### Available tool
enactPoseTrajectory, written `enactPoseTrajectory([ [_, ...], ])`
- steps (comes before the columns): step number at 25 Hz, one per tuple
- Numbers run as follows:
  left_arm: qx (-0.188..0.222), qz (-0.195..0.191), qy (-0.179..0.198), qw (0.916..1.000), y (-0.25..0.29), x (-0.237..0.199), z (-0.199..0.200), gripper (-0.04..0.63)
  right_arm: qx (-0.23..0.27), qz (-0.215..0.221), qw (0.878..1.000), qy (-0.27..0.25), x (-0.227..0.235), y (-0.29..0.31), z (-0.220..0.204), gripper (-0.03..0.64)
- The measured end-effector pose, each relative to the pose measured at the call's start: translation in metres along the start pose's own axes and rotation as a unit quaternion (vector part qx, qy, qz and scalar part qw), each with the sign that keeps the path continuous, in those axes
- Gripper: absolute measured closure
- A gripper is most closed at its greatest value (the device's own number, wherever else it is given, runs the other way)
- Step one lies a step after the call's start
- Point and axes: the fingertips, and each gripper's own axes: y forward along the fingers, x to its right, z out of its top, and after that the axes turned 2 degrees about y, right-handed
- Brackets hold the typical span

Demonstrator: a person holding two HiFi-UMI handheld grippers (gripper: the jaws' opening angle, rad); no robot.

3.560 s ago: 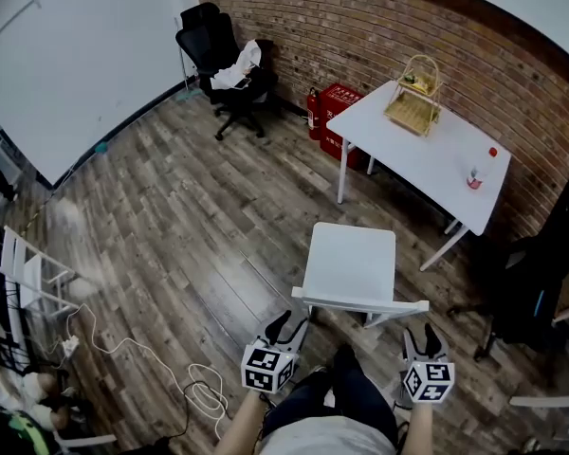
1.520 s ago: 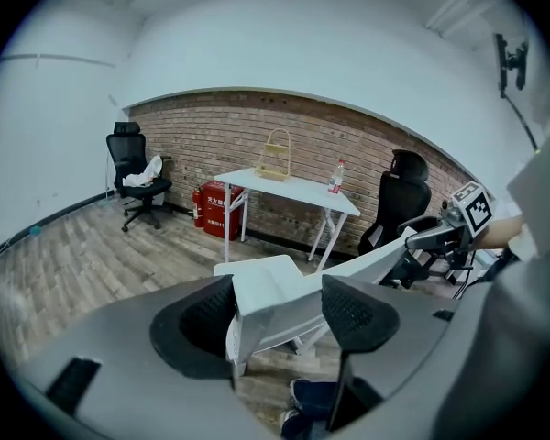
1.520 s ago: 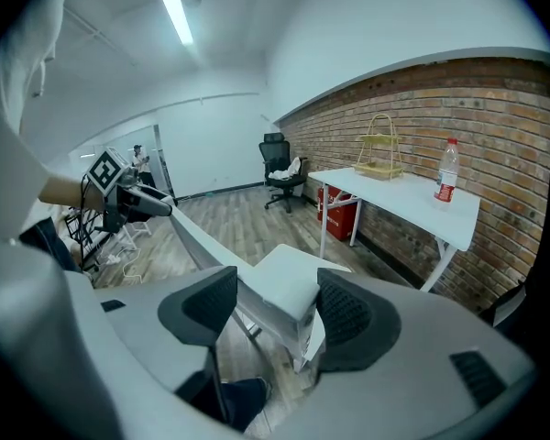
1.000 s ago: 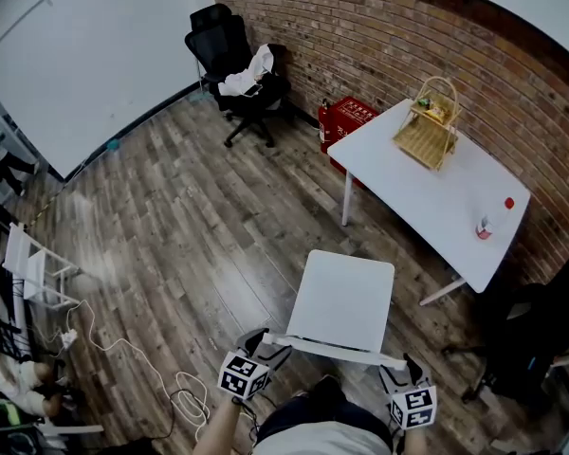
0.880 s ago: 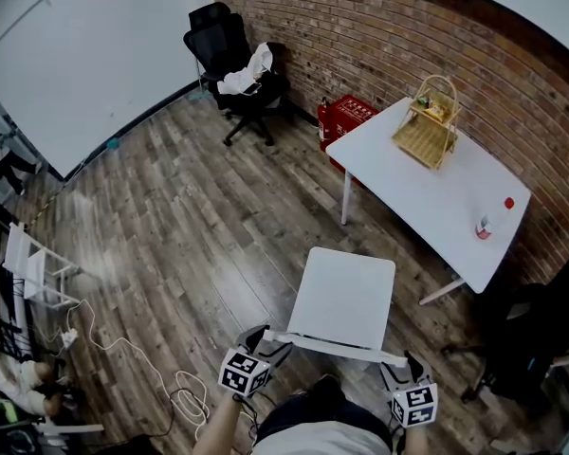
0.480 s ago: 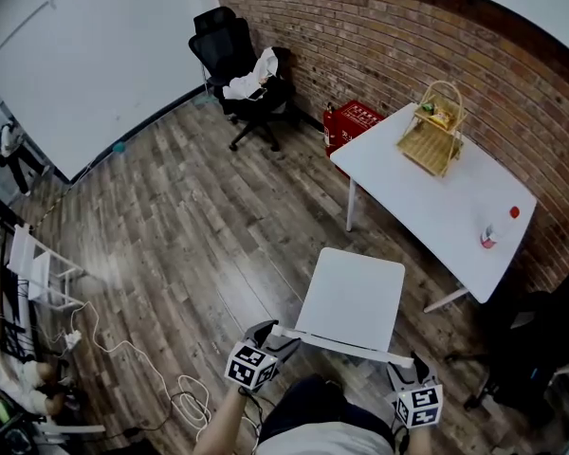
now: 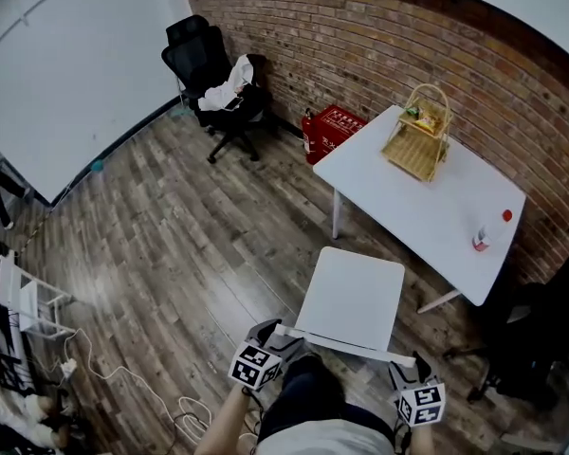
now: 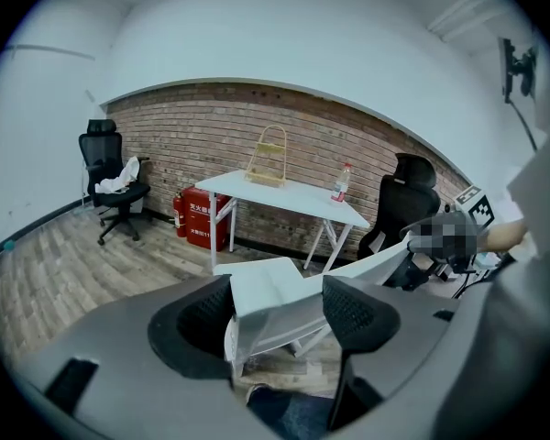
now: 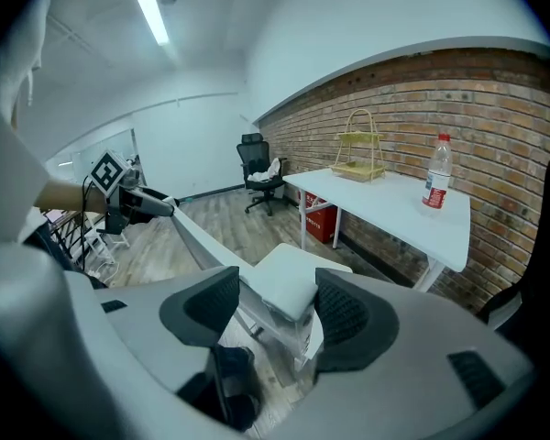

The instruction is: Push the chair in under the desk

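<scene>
Chair [image 7: 353, 297] moved fwd, nearer bench [image 7: 427, 211] (not under yet); left claw [image 7: 270, 333] & right claw [image 7: 404, 368] clamped on backrest [image 7: 346, 341].

chair [image 7: 351, 297]: just before the worktop [image 7: 427, 207]
basket [image 7: 415, 121]: on worktop, far left end
bottle [image 7: 481, 236]: on worktop, right end
left tool [image 7: 273, 331], right tool [image 7: 408, 366]: at the chair-back's two ends

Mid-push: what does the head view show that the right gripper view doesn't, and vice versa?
Only the head view: the looped white cable, and, from above, the white plastic chair's seat not yet under the white rectangular desk. Only the right gripper view: the backrest end filling the gap between the right gripper's jaws, and the ceiling strip light. Both: chair, desk, its wicker basket, the left gripper on the backrest's other end.
</scene>
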Motion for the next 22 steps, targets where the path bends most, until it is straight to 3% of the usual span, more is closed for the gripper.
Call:
enactPoseTrajectory([
  [12, -0.020, -0.064, 0.052, 0.9964, 0.046, -0.064, 0.046, 0.284, -0.006, -0.062, 0.996, 0.060, -0.005, 0.046, 0.022, 0.350],
  [22, -0.020, -0.101, 0.081, 0.9914, 0.080, -0.088, 0.081, 0.284, -0.003, -0.099, 0.991, 0.088, 0.004, 0.066, 0.041, 0.350],
])
